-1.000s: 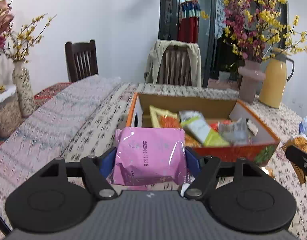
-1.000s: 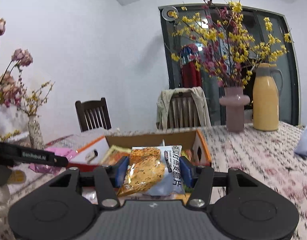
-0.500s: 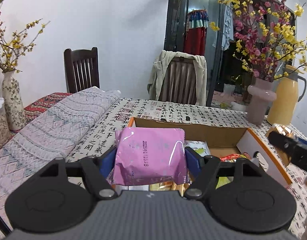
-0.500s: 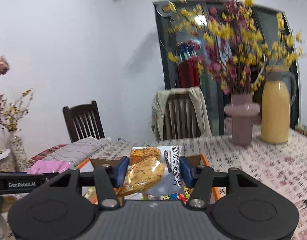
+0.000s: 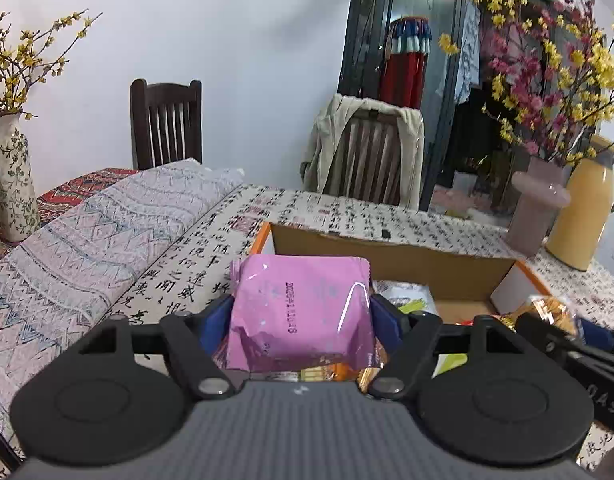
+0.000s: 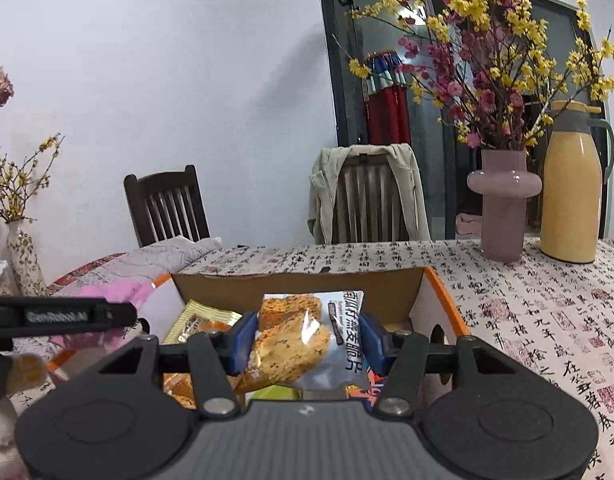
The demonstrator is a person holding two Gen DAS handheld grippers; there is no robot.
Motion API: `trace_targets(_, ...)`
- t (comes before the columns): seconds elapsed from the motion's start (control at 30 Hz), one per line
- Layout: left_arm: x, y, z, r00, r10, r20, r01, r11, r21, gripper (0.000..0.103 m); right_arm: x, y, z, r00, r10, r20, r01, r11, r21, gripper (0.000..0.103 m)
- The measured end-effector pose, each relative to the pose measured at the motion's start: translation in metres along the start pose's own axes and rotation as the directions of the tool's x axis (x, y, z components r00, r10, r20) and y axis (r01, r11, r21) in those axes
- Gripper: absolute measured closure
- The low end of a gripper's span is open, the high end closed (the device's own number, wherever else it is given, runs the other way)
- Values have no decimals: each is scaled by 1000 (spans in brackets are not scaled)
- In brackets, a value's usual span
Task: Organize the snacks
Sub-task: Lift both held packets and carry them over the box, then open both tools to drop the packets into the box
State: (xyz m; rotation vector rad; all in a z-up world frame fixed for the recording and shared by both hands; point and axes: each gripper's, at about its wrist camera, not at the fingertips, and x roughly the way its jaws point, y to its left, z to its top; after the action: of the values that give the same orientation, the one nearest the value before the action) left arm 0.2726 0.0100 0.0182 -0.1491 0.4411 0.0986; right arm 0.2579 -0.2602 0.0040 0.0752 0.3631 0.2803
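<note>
My left gripper [image 5: 301,314] is shut on a pink snack packet [image 5: 303,312] and holds it over the left end of an open cardboard box with orange edges [image 5: 387,248]. My right gripper [image 6: 307,338] is shut on a clear packet of brown oat crisps [image 6: 303,340] and holds it over the same box [image 6: 299,286], which holds several other snack packets. The left gripper [image 6: 59,316] shows at the left of the right wrist view with the pink packet [image 6: 119,292]. The right gripper's packet [image 5: 547,312] shows at the right of the left wrist view.
The box sits on a table with a calligraphy-print cloth [image 6: 547,300]. A pink vase with blossoms [image 6: 503,204] and a yellow thermos jug [image 6: 571,184] stand at the back right. A patterned folded blanket [image 5: 87,232] and a floral vase [image 5: 11,176] are at the left. Two chairs stand behind the table.
Both grippers have moved forward over the box with their packets still held. The box's inside now lies right below both packets.
</note>
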Motion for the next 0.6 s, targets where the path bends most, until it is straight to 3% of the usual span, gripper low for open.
trace_targets(0.13,-2,3,-1,1000,6,13,-5,1000,-21,19,-5,-1,0,999,-11,31,11,1000,13,35)
trace_targets(0.2,-3,6,0,1000,15,24,-14,999,-43,9,-7,-3,0,999,-19,48,18,1000,22,27)
trace_targets(0.27,-6,9,-1,998,36,52,-32,997,-68,0,-9,-5,0,998,-27,59,25,999,37,6)
trace_targets(0.3,-7,10,0,997,42,59,-38,997,-74,0,-9,-6,0,997,-33,64,30,998,46,1)
trace_targets(0.6,-1,16,-1,997,58,41,-54,994,-90,0,-10,-7,-1,996,-53,65,49,997,66,0)
